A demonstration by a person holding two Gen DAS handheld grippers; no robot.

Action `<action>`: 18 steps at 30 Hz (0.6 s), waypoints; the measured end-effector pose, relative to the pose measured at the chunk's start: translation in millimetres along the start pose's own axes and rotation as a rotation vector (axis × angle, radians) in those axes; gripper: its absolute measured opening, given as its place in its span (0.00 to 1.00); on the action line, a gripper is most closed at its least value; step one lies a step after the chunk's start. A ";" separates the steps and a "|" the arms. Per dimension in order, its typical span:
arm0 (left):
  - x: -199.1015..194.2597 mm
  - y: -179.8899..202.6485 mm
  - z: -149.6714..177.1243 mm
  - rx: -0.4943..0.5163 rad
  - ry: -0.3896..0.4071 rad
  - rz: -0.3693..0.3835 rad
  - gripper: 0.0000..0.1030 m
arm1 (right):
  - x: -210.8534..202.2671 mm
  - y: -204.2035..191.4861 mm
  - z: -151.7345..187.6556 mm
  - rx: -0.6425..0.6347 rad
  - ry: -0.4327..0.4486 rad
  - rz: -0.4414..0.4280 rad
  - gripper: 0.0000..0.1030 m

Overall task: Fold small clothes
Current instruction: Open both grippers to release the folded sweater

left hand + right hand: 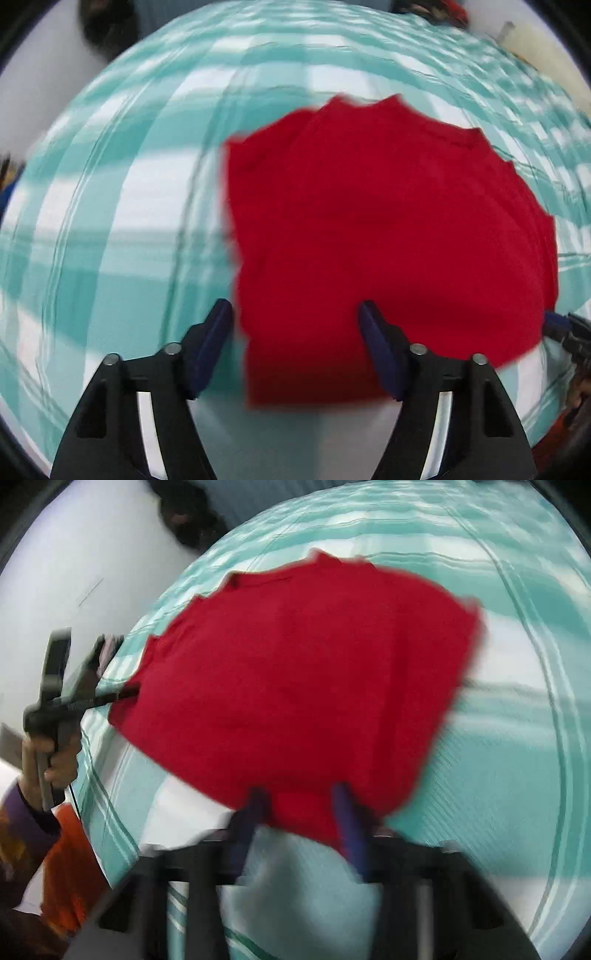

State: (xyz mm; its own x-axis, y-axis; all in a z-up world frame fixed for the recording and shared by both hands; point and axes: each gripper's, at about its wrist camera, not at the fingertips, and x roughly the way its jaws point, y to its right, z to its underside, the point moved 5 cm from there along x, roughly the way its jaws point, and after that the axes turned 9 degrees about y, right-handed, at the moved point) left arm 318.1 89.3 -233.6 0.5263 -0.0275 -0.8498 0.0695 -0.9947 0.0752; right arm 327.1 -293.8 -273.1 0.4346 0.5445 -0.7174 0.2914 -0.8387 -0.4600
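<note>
A red garment (388, 236) lies on a cloth with teal and white checks (110, 221) that covers the surface under both grippers. In the left wrist view the garment looks like a small shirt already folded to a rough block, a little taller than wide: its long axis runs from the near edge, close to the camera, away toward the far side of the cloth, and the uneven far edge with two small peaks, maybe the collar or shoulder part, points away from the camera. Both views are blurred, so finer details of the fabric cannot be read. The left gripper (295, 314) stands with its jaws wide apart just above the near left corner of the garment; the left dark blue pad (214, 332) is over the checked cloth beside the red edge, the right pad is over the red fabric, and neither presses on it, so this gripper holds nothing. In the right wrist view the garment (303, 686) fills the centre, with its long axis slanting from the lower right to the upper left. The right gripper (299, 805) has its two blue fingers (347, 812) much nearer to each other, with a fold of the near red edge between them; because of the blur I cannot tell if the pads really pinch it. At the left of this view a hand (51, 760) holds the left gripper's handle.
</note>
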 end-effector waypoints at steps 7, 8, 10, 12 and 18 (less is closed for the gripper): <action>-39.4 -63.2 44.8 -0.228 0.039 0.054 0.77 | -60.9 10.4 13.0 -0.022 0.082 0.100 0.36; -36.1 -60.6 49.8 -0.247 0.029 0.052 0.77 | -54.4 9.3 13.2 -0.026 0.076 0.097 0.36; -31.0 -55.2 50.3 -0.249 0.041 0.044 0.77 | -39.0 3.7 15.4 -0.041 0.097 0.095 0.36; -30.7 -50.8 55.1 -0.226 0.054 0.016 0.77 | -20.5 -10.0 18.5 -0.094 0.085 0.092 0.14; -27.0 -52.9 64.9 -0.167 0.036 -0.008 0.77 | -30.4 -1.7 15.0 -0.304 -0.019 0.187 0.03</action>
State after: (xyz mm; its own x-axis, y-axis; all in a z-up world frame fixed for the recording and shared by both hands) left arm 245.3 136.2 -248.5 0.5550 -0.0134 -0.8317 0.2116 -0.9647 0.1568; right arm 300.6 -309.0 -258.3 0.4890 0.3793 -0.7855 0.4501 -0.8811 -0.1453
